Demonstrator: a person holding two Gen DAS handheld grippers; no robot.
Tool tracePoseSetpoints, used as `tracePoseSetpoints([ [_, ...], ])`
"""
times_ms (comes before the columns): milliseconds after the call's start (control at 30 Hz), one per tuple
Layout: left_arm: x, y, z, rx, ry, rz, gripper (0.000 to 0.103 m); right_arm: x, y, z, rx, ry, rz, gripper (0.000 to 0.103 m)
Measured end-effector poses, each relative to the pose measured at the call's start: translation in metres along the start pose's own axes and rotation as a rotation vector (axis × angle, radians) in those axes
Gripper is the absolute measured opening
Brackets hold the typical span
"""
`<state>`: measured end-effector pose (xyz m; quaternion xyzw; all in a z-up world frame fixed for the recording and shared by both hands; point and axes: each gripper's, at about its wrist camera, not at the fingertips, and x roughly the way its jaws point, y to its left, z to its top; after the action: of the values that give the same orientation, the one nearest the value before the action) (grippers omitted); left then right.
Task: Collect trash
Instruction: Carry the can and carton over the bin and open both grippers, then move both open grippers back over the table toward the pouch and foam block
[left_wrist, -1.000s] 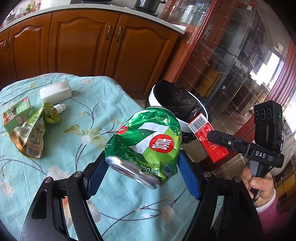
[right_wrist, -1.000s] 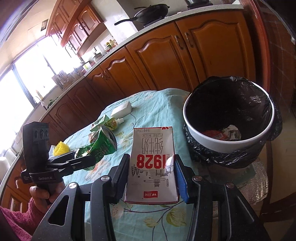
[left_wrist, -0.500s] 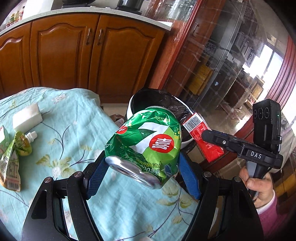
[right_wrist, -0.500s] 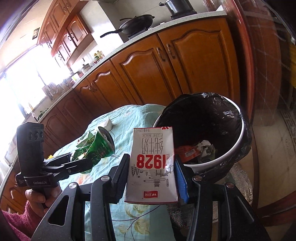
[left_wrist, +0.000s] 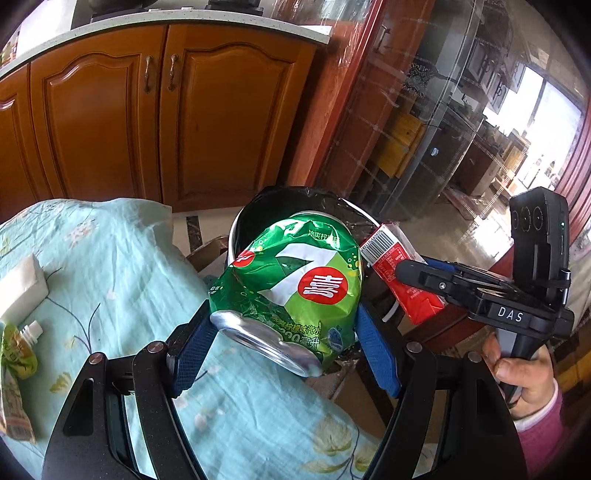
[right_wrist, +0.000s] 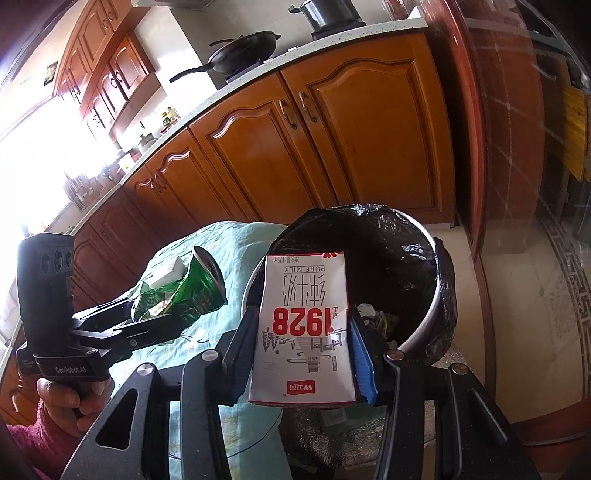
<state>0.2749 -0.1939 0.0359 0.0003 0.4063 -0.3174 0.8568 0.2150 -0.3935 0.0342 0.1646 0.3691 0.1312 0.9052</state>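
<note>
In the left wrist view the can (left_wrist: 291, 291) hides most of the bin (left_wrist: 295, 199); only the far rim shows. The carton (left_wrist: 400, 273) is partly covered by the right gripper's fingers (left_wrist: 424, 275). A pouch (left_wrist: 14, 373) and a white block (left_wrist: 20, 288) are cut off by the left edge. In the right wrist view the carton (right_wrist: 304, 326) hides the bin's (right_wrist: 436, 295) near rim, and the scraps (right_wrist: 376, 319) inside are too small to identify. The window at left is blown out.

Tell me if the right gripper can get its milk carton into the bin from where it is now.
Probably yes. The right gripper is shut on the milk carton, which hangs just before the bin's open mouth, with nothing between them.
</note>
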Motion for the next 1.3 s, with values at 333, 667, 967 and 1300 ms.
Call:
tracePoseSetpoints([
  [333, 0.028, -0.012, 0.018, 0.043, 0.047, 0.029, 0.075, 0.015, -0.022, 0.017, 0.025, 0.015, -0.026, 0.047],
  [667, 0.046, -0.019, 0.028, 0.071, 0.080, 0.054, 0.075, 0.028, -0.032, 0.029, 0.017, 0.042, -0.050, 0.047],
  [967, 0.062, -0.024, 0.034, 0.099, 0.123, 0.084, 0.075, 0.033, -0.039, 0.034, 0.021, 0.055, -0.064, 0.049],
  [1300, 0.067, -0.021, 0.028, 0.082, 0.150, 0.079, 0.076, 0.028, -0.048, 0.035, 0.057, 0.030, -0.056, 0.054],
])
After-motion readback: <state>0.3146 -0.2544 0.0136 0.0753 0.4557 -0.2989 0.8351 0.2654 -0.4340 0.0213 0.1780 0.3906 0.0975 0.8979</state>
